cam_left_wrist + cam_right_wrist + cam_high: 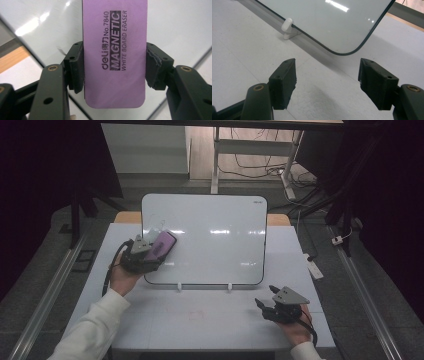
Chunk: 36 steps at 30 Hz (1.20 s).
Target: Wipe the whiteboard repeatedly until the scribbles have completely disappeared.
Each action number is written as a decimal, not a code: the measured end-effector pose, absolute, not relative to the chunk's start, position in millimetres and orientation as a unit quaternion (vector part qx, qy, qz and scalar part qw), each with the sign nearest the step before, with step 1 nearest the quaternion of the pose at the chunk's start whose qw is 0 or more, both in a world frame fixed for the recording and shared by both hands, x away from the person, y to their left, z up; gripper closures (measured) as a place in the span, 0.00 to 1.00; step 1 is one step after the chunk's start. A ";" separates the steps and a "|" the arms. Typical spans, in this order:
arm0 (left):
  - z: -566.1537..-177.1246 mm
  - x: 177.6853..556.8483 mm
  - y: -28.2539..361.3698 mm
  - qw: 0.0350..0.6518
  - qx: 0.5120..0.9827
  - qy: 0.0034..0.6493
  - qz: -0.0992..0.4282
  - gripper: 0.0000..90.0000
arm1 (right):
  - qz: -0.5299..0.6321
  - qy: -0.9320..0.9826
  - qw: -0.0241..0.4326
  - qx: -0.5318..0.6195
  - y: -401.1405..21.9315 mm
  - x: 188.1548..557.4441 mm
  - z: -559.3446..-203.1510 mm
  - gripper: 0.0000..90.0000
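- Left gripper (152,251) is clamped on a purple magnetic whiteboard eraser (163,245); in the left gripper view both pads press the eraser's (115,53) long sides, printed face toward the camera.
- Eraser sits at the upper left part of the whiteboard (220,215), over its surface; whether the felt side touches the board or hangs just off it, I cannot tell.
- Whiteboard stands tilted back on two small white clips (179,286) at its lower edge, on the white table (200,320).
- Faint thin pen marks (156,226) show near the board's top left corner, just above the eraser. The rest of the board reads clean, apart from light glare.
- Right gripper (267,302) rests low on the table near the board's lower right corner, jaws apart with nothing between them; the right gripper view shows bare table and the board's rounded corner (344,51).
- Judgement: pick-up of the eraser is done and it is brought to the marked area. The wiping itself looks barely begun or not begun, since the marks remain.
- Left to do, likely: stroke across the marks until gone, then set the eraser down.
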<state>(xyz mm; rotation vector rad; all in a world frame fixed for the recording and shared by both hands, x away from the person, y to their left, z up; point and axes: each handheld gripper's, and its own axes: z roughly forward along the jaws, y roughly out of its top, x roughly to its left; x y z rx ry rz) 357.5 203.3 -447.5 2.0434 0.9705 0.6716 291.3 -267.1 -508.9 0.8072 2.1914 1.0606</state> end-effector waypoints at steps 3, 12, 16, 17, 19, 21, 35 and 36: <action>-438.3 363.8 206.4 0.383 0.791 0.389 0.277 0.45 | 0.396 0.819 0.285 0.301 -266.8 291.5 -508.8 0.34; -400.6 393.5 211.9 0.382 0.765 0.410 0.318 0.45 | 0.395 0.819 0.286 0.303 -268.2 291.5 -509.1 0.34; -394.4 399.1 214.8 0.385 0.755 0.421 0.324 0.45 | 0.395 0.819 0.286 0.302 -269.0 291.9 -509.6 0.33; -395.8 398.8 212.6 0.379 0.758 0.417 0.329 0.45 | 0.395 0.819 0.286 0.304 -269.3 291.9 -509.6 0.33; -398.8 396.6 206.6 0.372 0.765 0.409 0.328 0.45 | 0.396 0.818 0.286 0.304 -269.7 292.2 -509.6 0.34; -402.6 393.6 198.9 0.366 0.775 0.399 0.325 0.45 | 0.395 0.819 0.285 0.304 -269.4 292.3 -509.9 0.33; -429.5 372.3 172.4 0.343 0.819 0.351 0.298 0.45 | 0.394 0.821 0.285 0.301 -267.3 291.5 -509.8 0.33; -426.4 374.9 177.0 0.347 0.814 0.357 0.298 0.45 | 0.394 0.820 0.285 0.301 -267.5 291.5 -509.6 0.33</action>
